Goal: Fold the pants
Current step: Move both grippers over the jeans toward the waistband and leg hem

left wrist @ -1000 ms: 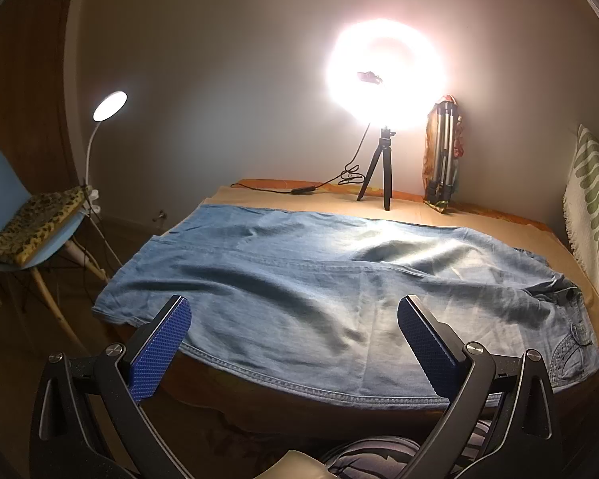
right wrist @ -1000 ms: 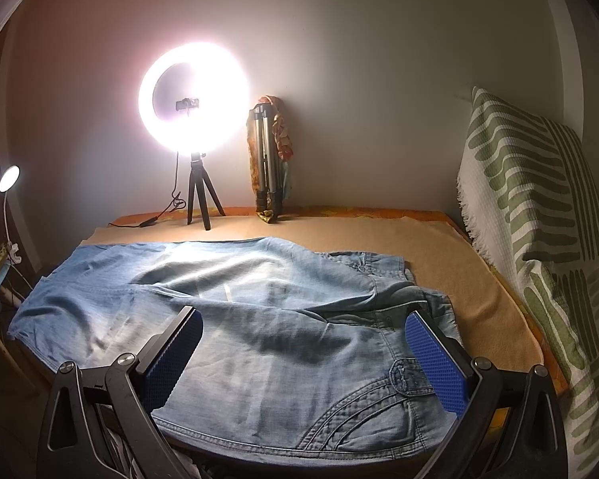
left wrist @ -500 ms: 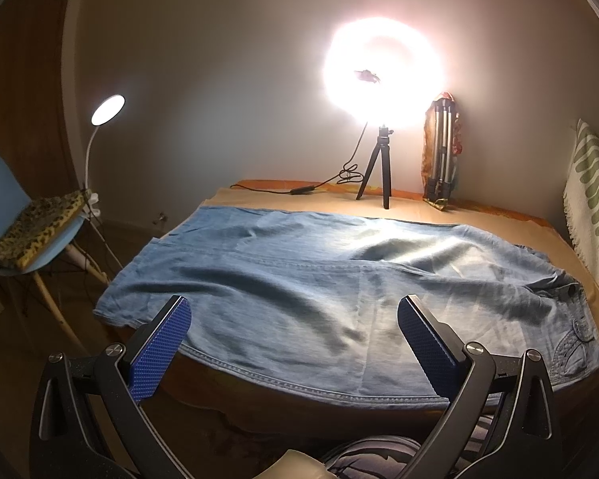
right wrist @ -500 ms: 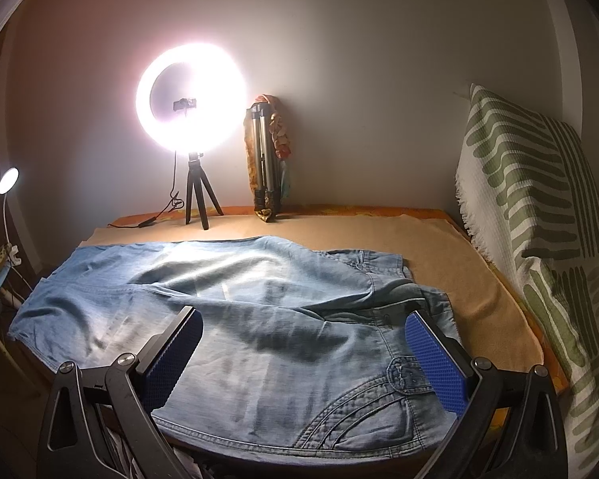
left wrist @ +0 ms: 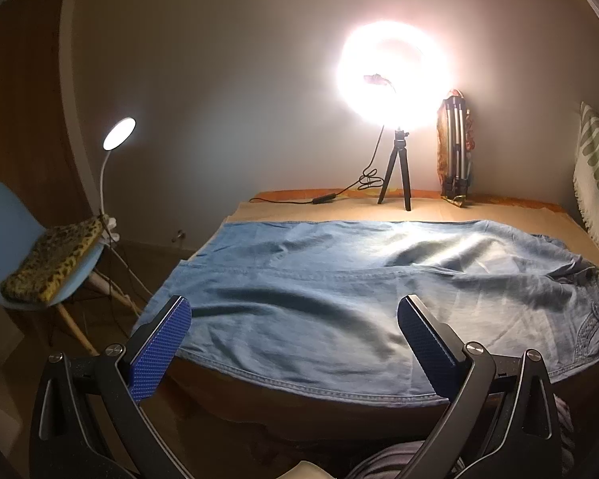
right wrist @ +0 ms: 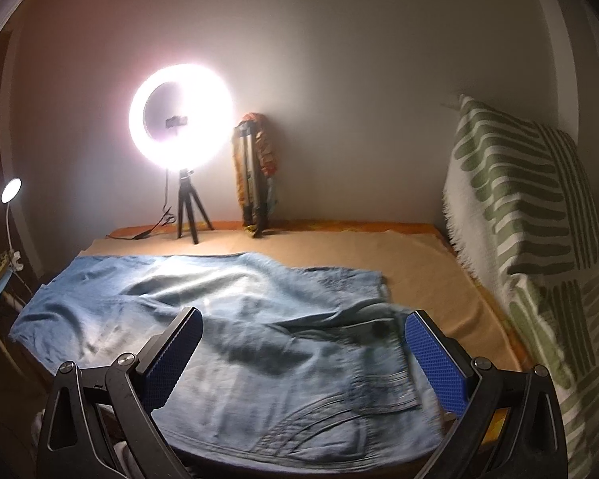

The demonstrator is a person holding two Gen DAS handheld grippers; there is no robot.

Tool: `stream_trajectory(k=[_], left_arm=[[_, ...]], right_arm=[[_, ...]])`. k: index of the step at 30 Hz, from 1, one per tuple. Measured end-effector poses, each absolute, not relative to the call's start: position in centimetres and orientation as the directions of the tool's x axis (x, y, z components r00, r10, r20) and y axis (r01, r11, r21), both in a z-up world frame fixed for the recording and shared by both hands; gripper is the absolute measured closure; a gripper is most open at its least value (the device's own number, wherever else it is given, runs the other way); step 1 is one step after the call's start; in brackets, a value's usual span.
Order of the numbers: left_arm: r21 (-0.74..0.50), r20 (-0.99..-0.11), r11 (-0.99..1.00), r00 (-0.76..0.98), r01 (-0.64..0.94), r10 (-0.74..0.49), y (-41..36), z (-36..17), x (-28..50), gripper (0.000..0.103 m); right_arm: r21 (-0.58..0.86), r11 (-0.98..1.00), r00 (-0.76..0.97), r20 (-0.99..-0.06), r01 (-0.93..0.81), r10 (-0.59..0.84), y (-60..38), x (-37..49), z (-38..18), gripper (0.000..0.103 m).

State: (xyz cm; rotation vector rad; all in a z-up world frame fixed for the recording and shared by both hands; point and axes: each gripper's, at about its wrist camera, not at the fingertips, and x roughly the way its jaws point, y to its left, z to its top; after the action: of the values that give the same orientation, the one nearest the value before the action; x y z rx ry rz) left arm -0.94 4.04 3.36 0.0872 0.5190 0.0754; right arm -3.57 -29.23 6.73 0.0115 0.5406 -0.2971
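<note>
We held two tongs over a pair of light blue denim pants spread lengthwise across the worktop, which was covered in a tan cloth. The left tongs gaped wide with nothing between their jaws, hovering near the 6 o'clock edge above the leg section. The right tongs were equally wide apart and empty, poised over the waist end, where curved pocket stitching showed. We judged both were placed this way to take hold of the near long edge and bring it over for a first fold, which had not yet begun.

The denim looked soft and washed, rumpled into shallow ridges rather than lying smooth, with a doubled seam running along its length. The hems lay toward 9 o'clock, the waistband toward 3 o'clock. The tong pads were flat blue rectangles with a fine dimpled texture, set on black plastic arms.

At 12 o'clock a glaring ring light stood on a small black tripod beside a folded metal tripod. A green-striped woven throw hung at 3 o'clock. The right view was blurred, so the waistband detail may be imperfectly read.
</note>
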Motion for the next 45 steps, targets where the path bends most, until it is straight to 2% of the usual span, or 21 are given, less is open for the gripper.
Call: stream_trajectory(k=[9, 21, 29, 35, 37, 45], left_arm=[[0.041, -0.538, 0.999, 0.843, 0.01, 0.014, 4.1, 4.7, 2.5, 0.0], [0.088, -0.61, 0.97, 0.782, 0.227, -0.128, -4.5, 2.4, 10.4, 0.002], [0.113, -0.683, 0.95, 0.717, 0.29, -0.138, -7.2, -0.3, 17.6, 0.003], [0.126, -0.72, 0.938, 0.68, 0.324, -0.139, -8.1, -2.4, 23.1, 0.01], [0.108, -0.738, 0.933, 0.656, 0.343, -0.156, -8.4, -3.5, 24.7, 0.016], [0.061, -0.797, 0.927, 0.577, 0.37, -0.178, -10.1, -7.9, 29.0, 0.018]], right_arm=[[-0.048, 0.951, 0.784, -0.555, 0.304, -0.279, -35.7, -2.2, 7.7, 0.0], [-0.039, 0.949, 0.741, -0.615, 0.313, -0.27, -44.5, 6.8, 8.2, 0.005], [-0.039, 0.972, 0.661, -0.727, 0.23, -0.185, -48.5, 16.2, 3.0, 0.014], [-0.101, 0.989, 0.578, -0.803, 0.112, -0.147, -49.2, 21.9, -1.4, 0.016], [-0.09, 0.99, 0.55, -0.825, 0.106, -0.134, -50.0, 23.3, -2.9, 0.016], [0.023, 0.988, 0.475, -0.878, 0.151, -0.052, -54.4, 26.5, -7.7, 0.016]])
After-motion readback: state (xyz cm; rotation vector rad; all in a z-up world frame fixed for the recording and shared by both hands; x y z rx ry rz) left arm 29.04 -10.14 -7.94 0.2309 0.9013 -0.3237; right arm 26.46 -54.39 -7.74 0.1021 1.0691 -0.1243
